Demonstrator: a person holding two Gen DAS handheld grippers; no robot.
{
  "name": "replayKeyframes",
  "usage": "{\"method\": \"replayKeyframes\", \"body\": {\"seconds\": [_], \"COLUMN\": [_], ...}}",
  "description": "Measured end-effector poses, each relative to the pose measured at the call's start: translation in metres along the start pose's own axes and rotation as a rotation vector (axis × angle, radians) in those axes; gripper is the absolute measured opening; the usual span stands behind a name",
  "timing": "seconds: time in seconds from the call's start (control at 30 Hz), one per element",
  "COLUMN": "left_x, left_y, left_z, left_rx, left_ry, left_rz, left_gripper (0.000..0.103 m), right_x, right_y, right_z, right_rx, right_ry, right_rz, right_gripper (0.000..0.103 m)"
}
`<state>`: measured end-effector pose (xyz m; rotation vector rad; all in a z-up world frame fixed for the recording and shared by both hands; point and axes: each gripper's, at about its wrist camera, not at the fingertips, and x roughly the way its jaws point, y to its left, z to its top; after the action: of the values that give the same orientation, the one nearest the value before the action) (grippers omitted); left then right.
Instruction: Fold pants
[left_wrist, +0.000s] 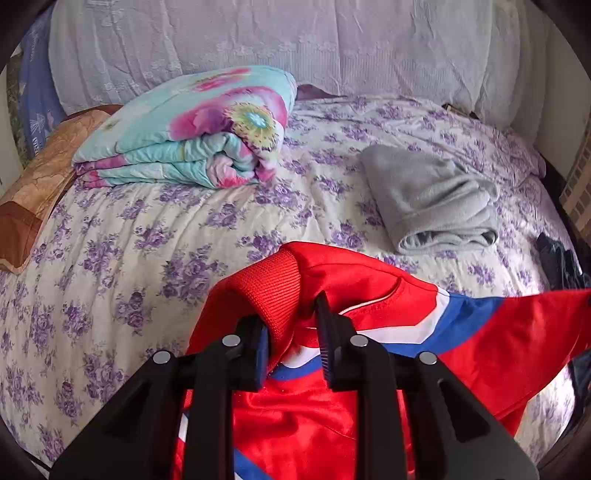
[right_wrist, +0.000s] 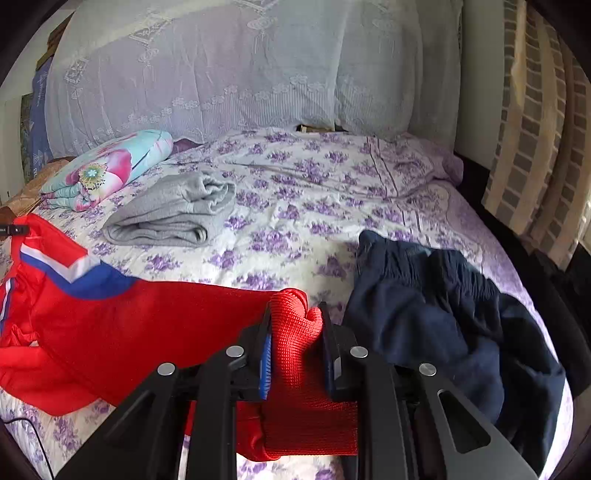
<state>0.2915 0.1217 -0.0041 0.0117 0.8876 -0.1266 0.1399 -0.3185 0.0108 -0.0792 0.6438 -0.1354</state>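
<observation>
Red pants (left_wrist: 369, 288) with blue and white stripes hang stretched between my two grippers above the bed. My left gripper (left_wrist: 291, 332) is shut on one ribbed end of the red waistband (left_wrist: 269, 288). My right gripper (right_wrist: 295, 336) is shut on the other ribbed end (right_wrist: 295, 332). In the right wrist view the red cloth (right_wrist: 147, 317) runs off to the left, held taut. The lower part of the pants hangs below the fingers and is partly hidden.
The bed has a purple flowered sheet (left_wrist: 184, 240). A folded grey garment (left_wrist: 436, 199) lies at mid-bed. A folded flowered quilt (left_wrist: 192, 133) lies at the back left. A crumpled dark navy garment (right_wrist: 443, 314) lies on the right. White lace covers the headboard (right_wrist: 221, 66).
</observation>
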Motion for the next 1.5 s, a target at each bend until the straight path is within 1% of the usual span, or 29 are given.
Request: {"method": "replayKeyframes", "body": {"seconds": [0.07,0.1,0.2,0.3,0.37,0.5,0.6,0.63,0.67,0.7,0.77,0.8,0.87,0.9,0.93,0.97,1.0,1.03,1.07,1.1,1.17,1.2,1.27,1.3,1.33,1.43,1.5], "left_x": [0.024,0.036,0.067,0.078,0.073,0.046,0.016,0.009,0.006,0.010,0.035,0.054,0.087,0.102,0.110,0.109,0.104,0.098,0.090,0.079,0.056,0.046,0.018,0.003,-0.014,-0.054,-0.073], "left_y": [-0.006,-0.006,-0.004,-0.001,0.007,0.029,0.045,0.051,0.056,0.062,0.071,0.074,0.078,0.081,0.083,0.087,0.092,0.098,0.106,0.113,0.126,0.130,0.138,0.140,0.138,0.126,0.117], "left_z": [-0.004,-0.004,-0.007,-0.003,0.003,0.020,0.033,0.037,0.042,0.046,0.049,0.048,0.040,0.037,0.036,0.037,0.039,0.041,0.044,0.045,0.048,0.050,0.045,0.042,0.036,0.006,-0.022], "left_rx": [0.027,0.025,0.024,0.029,-0.004,-0.117,-0.182,-0.200,-0.213,-0.224,-0.239,-0.239,-0.243,-0.243,-0.254,-0.274,-0.297,-0.328,-0.369,-0.409,-0.452,-0.463,-0.487,-0.484,-0.467,-0.390,-0.345], "left_ry": [0.039,0.062,0.118,0.116,0.081,-0.029,-0.133,-0.155,-0.159,-0.141,-0.055,-0.008,0.074,0.119,0.144,0.150,0.153,0.161,0.170,0.156,0.133,0.136,0.115,0.098,0.084,0.078,0.088], "left_rz": [0.021,0.016,0.020,0.045,0.060,0.070,0.101,0.113,0.128,0.146,0.167,0.186,0.236,0.243,0.244,0.235,0.212,0.165,0.113,0.082,0.052,0.026,-0.001,-0.001,0.017,0.084,0.085], "left_gripper": [0.024,0.024,0.024,0.023,0.013,0.011,0.011,0.011,0.011,0.011,0.012,0.013,0.018,0.019,0.024,0.030,0.035,0.058,0.086,0.092,0.092,0.092,0.092,0.092,0.092,0.092,0.093], "right_x": [0.007,0.012,0.022,0.026,0.028,0.030,0.032,0.035,0.039,0.047,0.077,0.094,0.131,0.146,0.157,0.160,0.156,0.143,0.127,0.108,0.072,0.058,0.041,0.037,0.035,0.041,0.054], "right_y": [0.001,0.001,0.005,0.003,-0.003,-0.010,-0.003,0.000,0.003,0.006,0.013,0.015,0.019,0.021,0.023,0.024,0.024,0.022,0.021,0.020,0.022,0.025,0.039,0.048,0.059,0.087,0.100], "right_z": [0.010,0.012,0.008,-0.001,-0.006,0.001,0.023,0.032,0.041,0.049,0.059,0.060,0.056,0.051,0.045,0.041,0.039,0.038,0.038,0.038,0.036,0.033,0.021,0.013,0.002,-0.029,-0.043], "right_rx": [-0.020,-0.024,-0.033,-0.027,-0.007,0.032,0.019,0.012,0.011,0.011,0.010,0.011,0.008,0.004,0.000,0.003,0.011,0.023,0.032,0.032,0.027,0.024,0.025,0.024,0.024,0.072,0.127], "right_ry": [0.001,0.009,0.036,0.057,0.063,0.034,-0.009,-0.022,-0.026,-0.017,0.046,0.073,0.129,0.152,0.177,0.194,0.190,0.159,0.120,0.079,0.025,0.026,0.078,0.113,0.141,0.228,0.274], "right_rz": [-0.005,-0.004,-0.003,-0.007,-0.002,0.017,0.036,0.046,0.058,0.068,0.077,0.072,0.060,0.032,-0.020,-0.056,-0.064,-0.058,-0.056,-0.056,-0.029,0.008,0.127,0.186,0.243,0.332,0.378], "right_gripper": [0.022,0.022,0.022,0.022,0.022,0.022,0.022,0.022,0.022,0.022,0.023,0.030,0.044,0.051,0.053,0.054,0.057,0.062,0.077,0.087,0.092,0.093,0.093,0.093,0.093,0.093,0.093]}}
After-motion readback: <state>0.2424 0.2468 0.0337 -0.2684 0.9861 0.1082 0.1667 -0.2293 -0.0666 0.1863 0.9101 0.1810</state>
